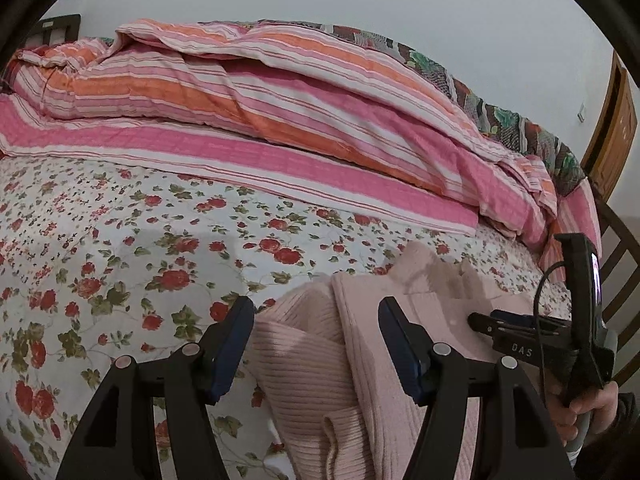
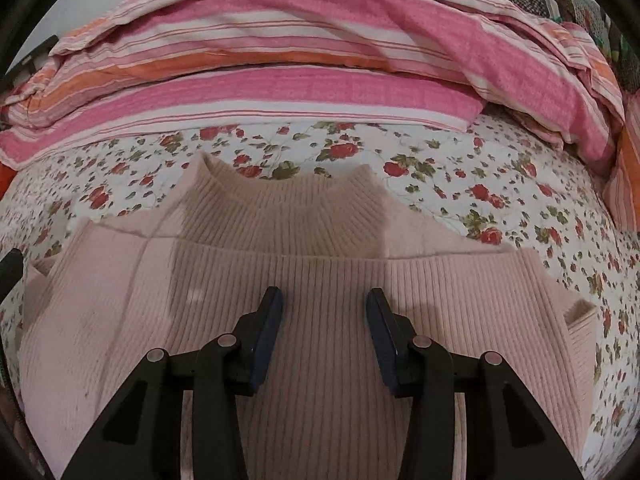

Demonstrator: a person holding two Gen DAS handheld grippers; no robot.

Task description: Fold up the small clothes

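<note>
A pale pink ribbed sweater (image 2: 320, 264) lies flat on the floral bed sheet (image 2: 460, 168), collar toward the quilt, with a folded band laid across its chest. My right gripper (image 2: 325, 300) is open and empty, hovering just over the middle of the sweater. My left gripper (image 1: 316, 312) is open and empty over the sweater's left edge (image 1: 304, 360). In the left wrist view the right gripper (image 1: 504, 326) shows side-on at the right, held by a hand, above the sweater.
A pink and orange striped quilt (image 1: 280, 96) is heaped along the far side of the bed. Floral sheet (image 1: 120, 260) spreads to the left of the sweater. A wooden door (image 1: 612, 136) and a bed rail (image 1: 620, 264) stand at the right.
</note>
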